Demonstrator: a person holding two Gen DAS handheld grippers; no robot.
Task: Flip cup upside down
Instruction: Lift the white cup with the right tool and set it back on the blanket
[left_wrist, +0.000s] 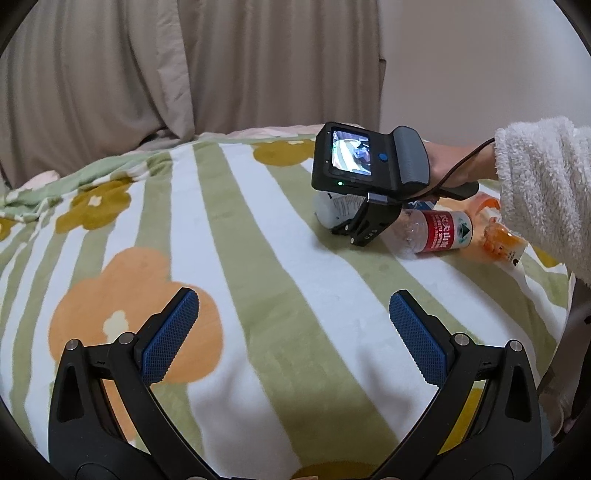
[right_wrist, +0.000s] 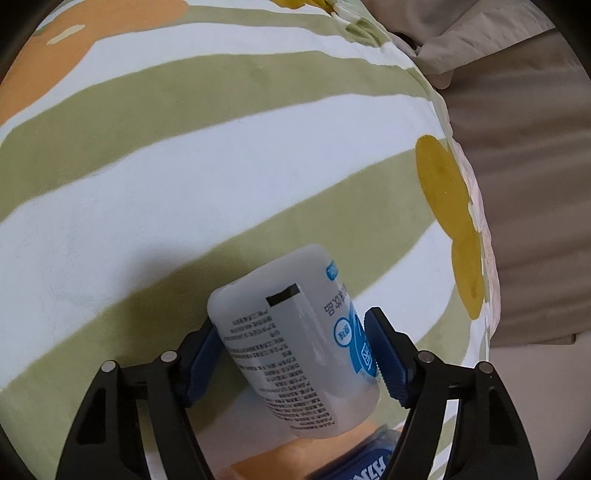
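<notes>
The cup (right_wrist: 295, 343) is a translucent white plastic cup with blue print. In the right wrist view it lies tilted between the blue pads (right_wrist: 384, 358) of my right gripper (right_wrist: 291, 362), which is shut on its sides, just above the striped blanket (right_wrist: 184, 147). In the left wrist view the cup (left_wrist: 332, 208) shows partly under the right gripper (left_wrist: 354, 230), held by a hand in a white fleece sleeve (left_wrist: 543, 184). My left gripper (left_wrist: 293, 325) is open and empty, low over the blanket, well short of the cup.
A clear water bottle with a red label (left_wrist: 439, 232) lies on its side just right of the cup. An orange-capped bottle (left_wrist: 506, 240) lies beyond it. Beige curtains (left_wrist: 184, 74) hang behind the bed. The blanket edge (right_wrist: 476, 258) drops off at the right.
</notes>
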